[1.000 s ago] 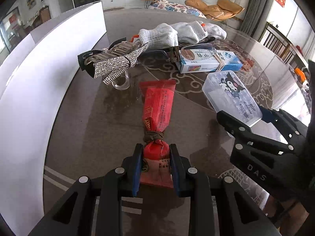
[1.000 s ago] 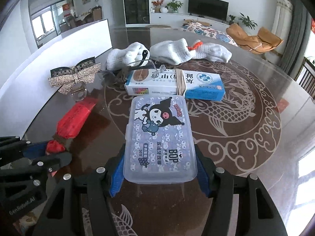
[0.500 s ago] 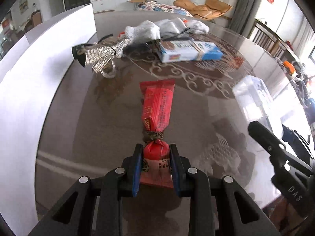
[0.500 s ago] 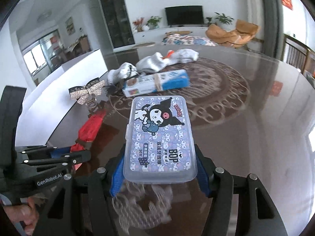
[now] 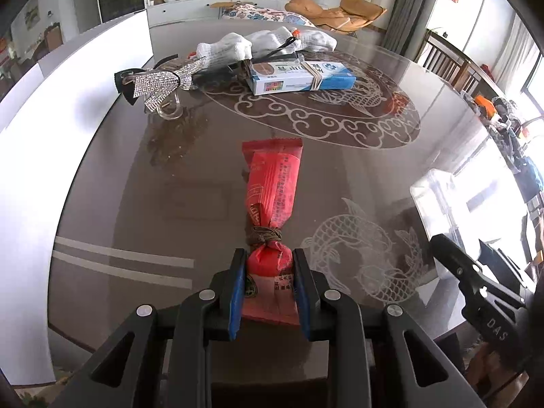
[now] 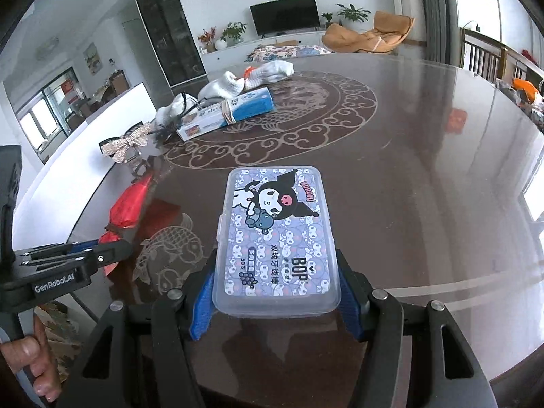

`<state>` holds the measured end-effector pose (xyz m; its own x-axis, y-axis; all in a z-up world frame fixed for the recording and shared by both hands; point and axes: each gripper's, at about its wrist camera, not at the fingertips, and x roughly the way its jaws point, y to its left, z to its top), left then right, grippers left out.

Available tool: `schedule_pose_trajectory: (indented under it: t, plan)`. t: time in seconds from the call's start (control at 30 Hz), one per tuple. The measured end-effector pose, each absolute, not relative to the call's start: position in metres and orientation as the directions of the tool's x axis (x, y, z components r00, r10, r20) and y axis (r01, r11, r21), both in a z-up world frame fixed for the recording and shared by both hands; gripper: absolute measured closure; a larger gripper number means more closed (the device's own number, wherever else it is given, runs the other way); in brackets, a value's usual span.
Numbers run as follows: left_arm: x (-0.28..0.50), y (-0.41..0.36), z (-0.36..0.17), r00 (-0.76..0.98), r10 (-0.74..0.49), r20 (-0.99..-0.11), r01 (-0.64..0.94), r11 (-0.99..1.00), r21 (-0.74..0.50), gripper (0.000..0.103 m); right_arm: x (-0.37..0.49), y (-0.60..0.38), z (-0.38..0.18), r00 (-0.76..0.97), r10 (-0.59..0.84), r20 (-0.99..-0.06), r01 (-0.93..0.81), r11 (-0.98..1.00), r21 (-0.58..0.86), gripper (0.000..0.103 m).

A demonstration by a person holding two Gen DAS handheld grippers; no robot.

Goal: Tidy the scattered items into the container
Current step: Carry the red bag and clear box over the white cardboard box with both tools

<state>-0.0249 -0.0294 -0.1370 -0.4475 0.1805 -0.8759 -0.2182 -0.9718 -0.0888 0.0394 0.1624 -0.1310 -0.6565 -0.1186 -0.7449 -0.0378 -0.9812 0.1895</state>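
1. The left hand-held gripper [image 5: 268,282] squeezes the tied end of a long red snack pack [image 5: 272,200]. String is wound around the pack near that end.
2. The right hand-held gripper [image 6: 277,292] holds a clear plastic box [image 6: 275,238] by its sides, above the brown counter [image 6: 425,170].
3. The box lid shows a cartoon girl.

- The bottom end of the red packet [image 5: 272,197] is hidden between the blue pads [image 5: 237,292] of the left gripper [image 5: 268,289].
- The clear box [image 5: 438,200] looks washed out by bright window light in the left view.
- The black thing [image 5: 272,52] lying on the white socks [image 5: 238,47] is too small to name.
- Only part of a hand [image 6: 30,357] shows at the picture's edge.
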Motion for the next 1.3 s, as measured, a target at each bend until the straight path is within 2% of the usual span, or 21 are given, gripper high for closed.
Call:
schedule_pose_trajectory:
  t: [0.13, 0.23, 0.33, 0.53, 0.87, 1.13, 1.3]
  plan:
    - [-0.021, -0.023, -0.138, -0.461, 0.141, -0.876, -0.225, -0.974, -0.039, 0.077, 0.039, 0.159, -0.132, -0.651, -0.089, -0.754, -0.036, -0.988, 0.147, 0.041]
    - [-0.022, -0.027, -0.138, -0.459, 0.163, -0.874, -0.217, -0.974, -0.068, 0.077, 0.039, 0.158, -0.132, -0.65, -0.078, -0.756, -0.033, -0.991, 0.131, 0.041]
    - [-0.025, -0.04, -0.137, -0.442, 0.235, -0.866, -0.199, -0.967, -0.161, 0.077, 0.043, 0.162, -0.131, -0.66, -0.101, -0.744, -0.034, -0.986, 0.164, 0.042]
    - [-0.017, -0.056, -0.124, -0.454, 0.3, -0.839, -0.194, -0.952, -0.235, 0.078, 0.055, 0.169, -0.116, -0.695, -0.145, -0.704, -0.026, -0.974, 0.225, 0.042]
    - [0.0, -0.062, -0.077, -0.525, 0.323, -0.787, -0.221, -0.945, -0.241, 0.078, 0.06, 0.156, -0.098, -0.692, -0.251, -0.677, 0.025, -0.946, 0.324, 0.042]
    - [0.01, -0.12, -0.033, -0.579, 0.315, -0.752, -0.143, -0.947, -0.287, 0.078, 0.044, 0.089, -0.08, -0.638, -0.366, -0.677, 0.186, -0.927, 0.326, 0.042]
    - [0.0, -0.19, 0.01, -0.655, 0.239, -0.717, -0.031, -0.956, -0.29, 0.077, 0.005, 0.019, -0.023, -0.636, -0.481, -0.603, 0.37, -0.876, 0.309, 0.042]
